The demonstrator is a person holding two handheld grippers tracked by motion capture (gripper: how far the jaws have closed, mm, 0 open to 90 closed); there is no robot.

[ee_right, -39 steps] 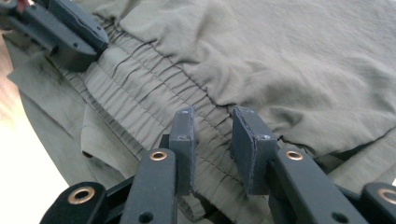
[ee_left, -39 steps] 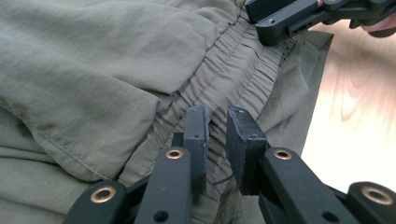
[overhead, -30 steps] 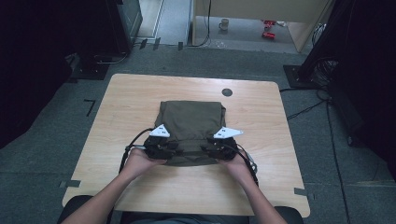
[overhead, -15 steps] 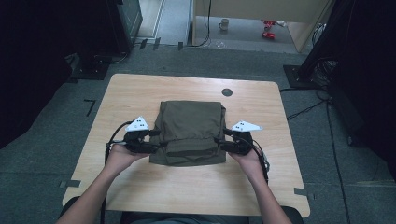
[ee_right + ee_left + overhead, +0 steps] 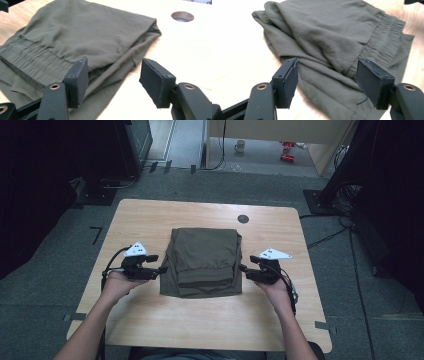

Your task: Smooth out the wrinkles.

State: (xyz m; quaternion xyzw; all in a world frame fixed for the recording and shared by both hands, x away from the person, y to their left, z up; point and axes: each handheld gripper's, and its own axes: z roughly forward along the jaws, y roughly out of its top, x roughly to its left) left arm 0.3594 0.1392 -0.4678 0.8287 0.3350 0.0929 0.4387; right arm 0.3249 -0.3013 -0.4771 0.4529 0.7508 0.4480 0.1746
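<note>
An olive-green folded garment (image 5: 205, 262) with an elastic waistband lies flat in the middle of the wooden table (image 5: 150, 220). My left gripper (image 5: 161, 269) sits just off its left edge, jaws pointing at the cloth. In the left gripper view the garment (image 5: 332, 42) lies beyond the jaws, which have just been opening and hold nothing. My right gripper (image 5: 242, 268) sits at the garment's right edge. Its jaws have also just been opening, and the cloth (image 5: 82, 37) lies under and beyond them, not pinched.
A round cable hole (image 5: 243, 219) is set in the table beyond the garment, also in the right gripper view as a hole (image 5: 182, 16). Dark stands and cables ring the table on the grey floor. A mug (image 5: 240, 146) stands on the floor far behind.
Both hands have moved apart from the garment's near middle to its left and right sides. Both grippers have let go of the cloth, which now lies folded flat.
</note>
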